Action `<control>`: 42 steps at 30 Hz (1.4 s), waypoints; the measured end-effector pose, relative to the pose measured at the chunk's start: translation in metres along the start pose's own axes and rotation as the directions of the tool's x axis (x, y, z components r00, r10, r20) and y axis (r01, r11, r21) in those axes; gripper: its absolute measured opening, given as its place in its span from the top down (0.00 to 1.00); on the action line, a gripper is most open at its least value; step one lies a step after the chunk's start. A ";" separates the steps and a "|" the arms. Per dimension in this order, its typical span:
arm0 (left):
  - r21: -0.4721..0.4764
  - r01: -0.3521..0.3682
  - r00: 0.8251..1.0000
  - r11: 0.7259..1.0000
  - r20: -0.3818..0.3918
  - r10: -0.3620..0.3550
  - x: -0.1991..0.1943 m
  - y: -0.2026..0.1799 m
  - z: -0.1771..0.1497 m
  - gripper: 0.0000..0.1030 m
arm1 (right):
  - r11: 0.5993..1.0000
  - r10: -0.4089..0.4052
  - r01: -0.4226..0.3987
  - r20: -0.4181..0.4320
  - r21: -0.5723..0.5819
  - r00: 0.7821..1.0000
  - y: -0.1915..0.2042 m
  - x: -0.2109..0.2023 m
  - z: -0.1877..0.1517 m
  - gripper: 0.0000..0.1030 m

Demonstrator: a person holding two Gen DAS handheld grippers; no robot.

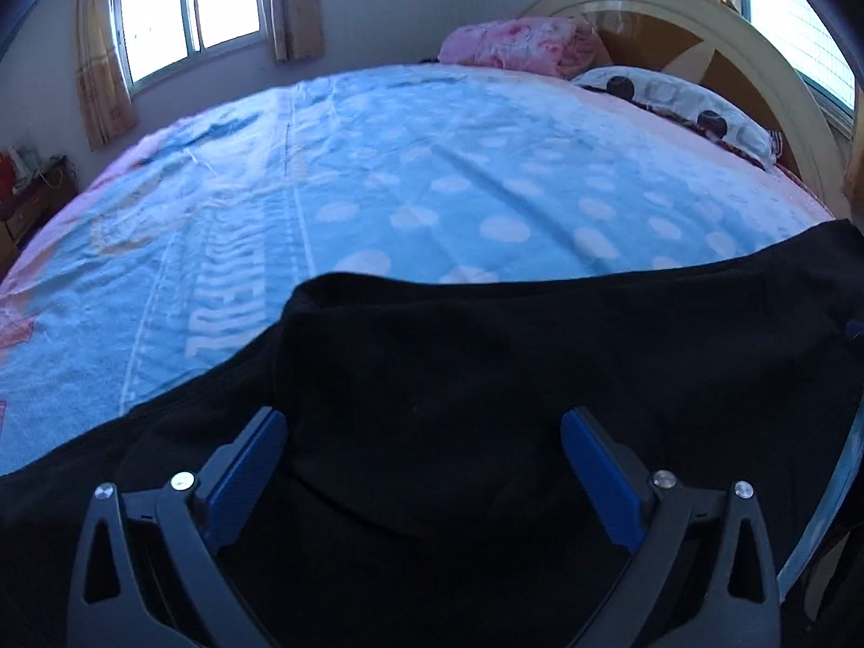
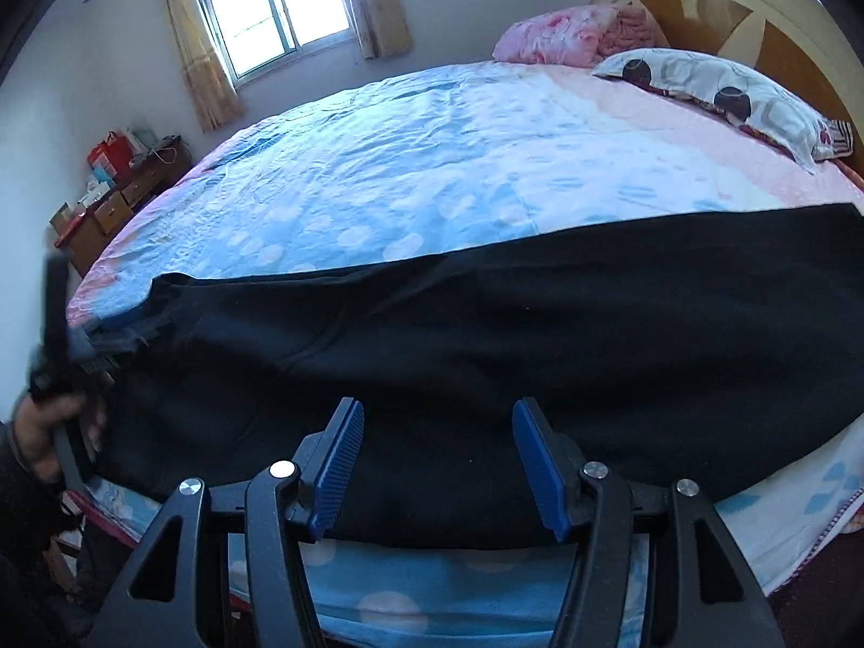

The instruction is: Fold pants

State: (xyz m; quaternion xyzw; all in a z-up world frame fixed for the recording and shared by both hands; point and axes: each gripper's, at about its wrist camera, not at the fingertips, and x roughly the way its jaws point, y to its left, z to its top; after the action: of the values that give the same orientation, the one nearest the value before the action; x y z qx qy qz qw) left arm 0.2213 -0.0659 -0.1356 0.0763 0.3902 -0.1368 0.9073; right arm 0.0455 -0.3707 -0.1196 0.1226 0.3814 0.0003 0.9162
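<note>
Black pants [image 2: 486,335] lie stretched along the near edge of the bed, spread flat from left to right. They also fill the lower half of the left wrist view [image 1: 486,378]. My left gripper [image 1: 424,426] is open, its blue pads wide apart above the black cloth, holding nothing. My right gripper [image 2: 437,432] is open over the near edge of the pants, empty. The left gripper also shows at the far left of the right wrist view [image 2: 59,372], held in a hand at the pants' left end.
The bed [image 2: 432,173] has a blue sheet with white dots. A white pillow [image 2: 718,92] and a pink blanket [image 2: 561,35] lie by the headboard [image 2: 756,5]. A wooden dresser [image 2: 113,205] with clutter stands at the far left under the window.
</note>
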 end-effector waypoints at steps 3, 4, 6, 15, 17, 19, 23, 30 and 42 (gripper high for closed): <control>-0.018 0.002 1.000 1.000 0.018 -0.002 -0.008 0.005 0.002 0.00 | 0.995 0.026 -0.030 0.045 0.096 0.999 -0.023 -0.020 0.000 0.42; -0.028 0.005 1.000 1.000 0.019 -0.005 -0.009 0.009 0.002 0.00 | 0.991 0.018 -0.027 0.067 0.132 0.998 -0.033 -0.029 -0.002 0.42; -0.033 -0.014 1.000 0.999 0.007 0.014 -0.004 0.015 0.002 0.00 | 0.979 -0.013 -0.010 0.112 0.204 0.994 -0.053 -0.045 -0.006 0.42; -0.120 -0.054 0.992 0.991 0.103 0.067 -0.054 0.039 -0.018 0.00 | 0.980 0.132 -0.146 0.104 0.138 0.986 -0.018 -0.038 0.018 0.42; -0.137 -0.076 0.989 0.988 0.117 0.092 -0.065 0.047 -0.029 0.00 | 0.965 0.233 -0.241 0.082 0.101 0.969 0.012 -0.020 0.037 0.42; -0.145 -0.110 0.985 0.983 0.119 0.128 -0.072 0.054 -0.038 0.00 | 0.938 0.333 -0.336 0.044 0.082 0.942 0.041 0.003 0.057 0.42; -0.165 -0.194 0.971 0.967 0.110 0.214 -0.083 0.079 -0.056 0.00 | 0.883 0.469 -0.469 -0.069 0.017 0.881 0.117 0.063 0.093 0.42; -0.293 -0.325 0.932 0.899 0.064 0.357 -0.099 0.159 -0.079 0.00 | 0.829 0.547 -0.558 -0.273 0.046 0.791 0.210 0.165 0.120 0.42; -0.502 -0.306 0.940 0.809 -0.024 0.341 -0.082 0.251 -0.115 0.00 | 0.848 0.503 -0.527 -0.409 0.062 0.761 0.256 0.240 0.117 0.95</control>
State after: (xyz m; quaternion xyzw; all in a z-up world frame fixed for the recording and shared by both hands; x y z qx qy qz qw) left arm 0.1653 0.2161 -0.1464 -0.0999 0.3627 0.1224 0.9184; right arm 0.3209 -0.1262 -0.1504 0.1934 0.5164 0.2883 0.7828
